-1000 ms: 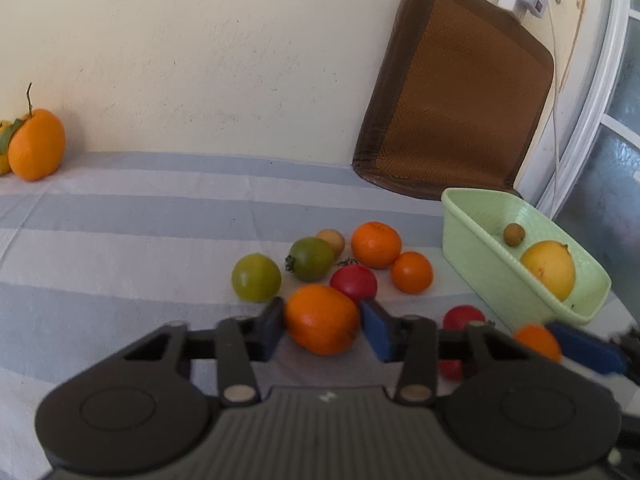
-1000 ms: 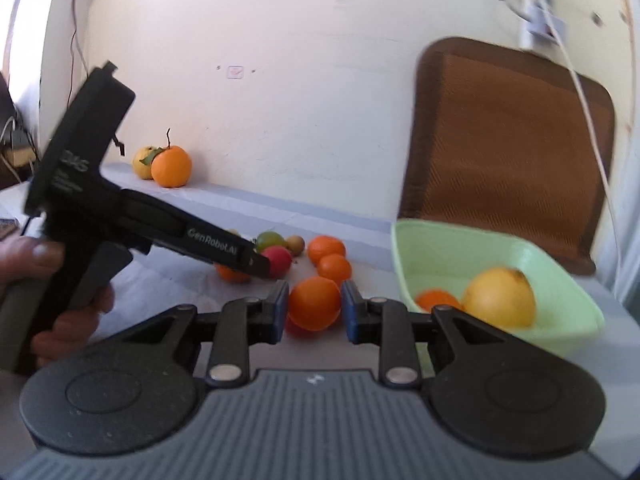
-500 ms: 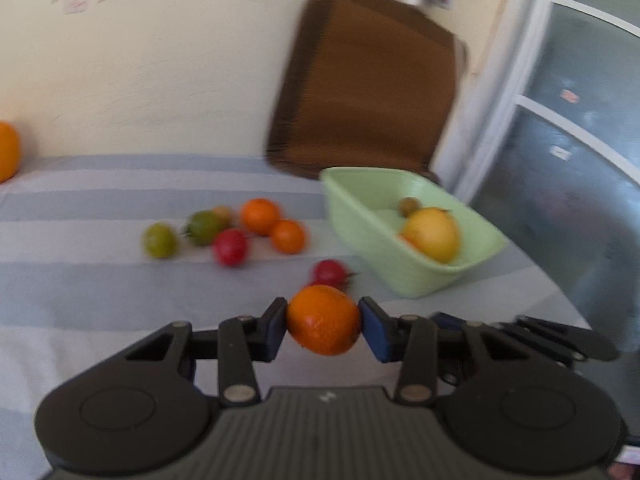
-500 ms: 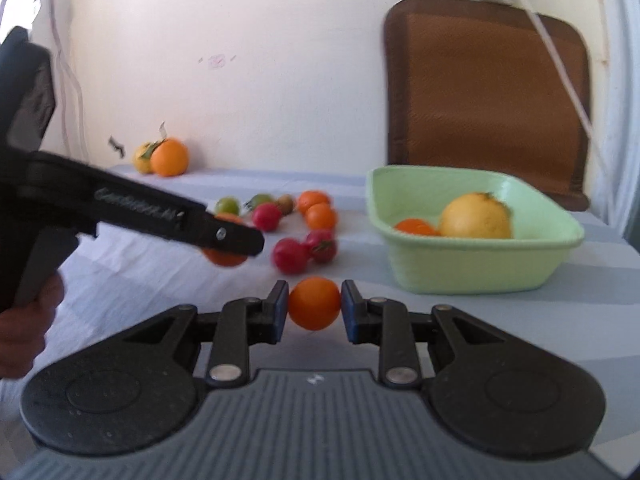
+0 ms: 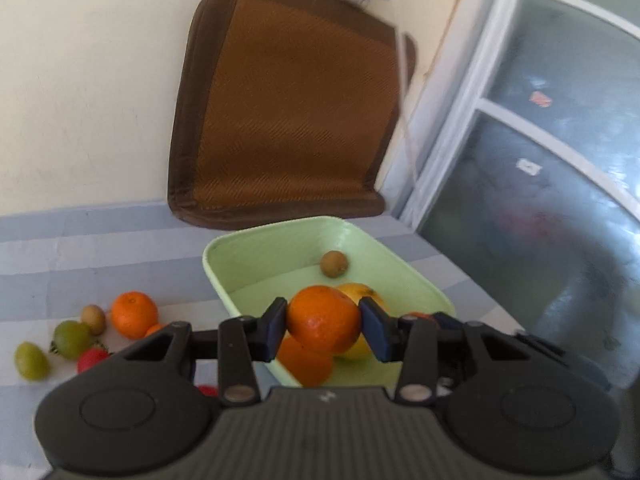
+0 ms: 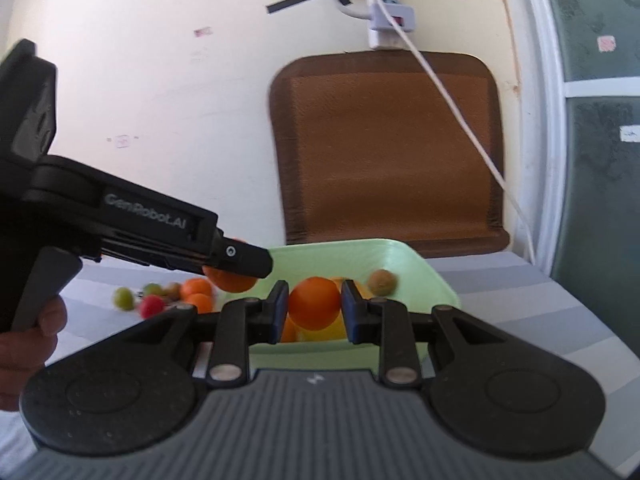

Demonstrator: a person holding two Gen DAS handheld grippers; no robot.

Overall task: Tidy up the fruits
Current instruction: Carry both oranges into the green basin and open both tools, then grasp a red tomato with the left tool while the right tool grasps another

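Note:
My left gripper (image 5: 324,330) is shut on a large orange (image 5: 323,319) and holds it above the near end of the light green basin (image 5: 256,264). My right gripper (image 6: 314,311) is shut on a smaller orange (image 6: 314,307) just before the basin's near rim (image 6: 436,280). The left gripper also shows in the right wrist view (image 6: 236,268), above the basin's left end. In the basin lie a yellow fruit (image 5: 360,292), an orange (image 5: 306,364) and a small brown fruit (image 5: 334,264).
Loose fruits lie on the striped cloth left of the basin: an orange (image 5: 134,314), a brown fruit (image 5: 93,318), two green fruits (image 5: 72,338) and a red one (image 5: 91,360). A brown cushion (image 5: 288,112) leans on the wall behind. A window (image 5: 560,160) is at the right.
Both grippers have lifted their oranges off the cloth and carried them right, to the basin. The left one now hangs over it. The loose fruits stayed behind at the left.

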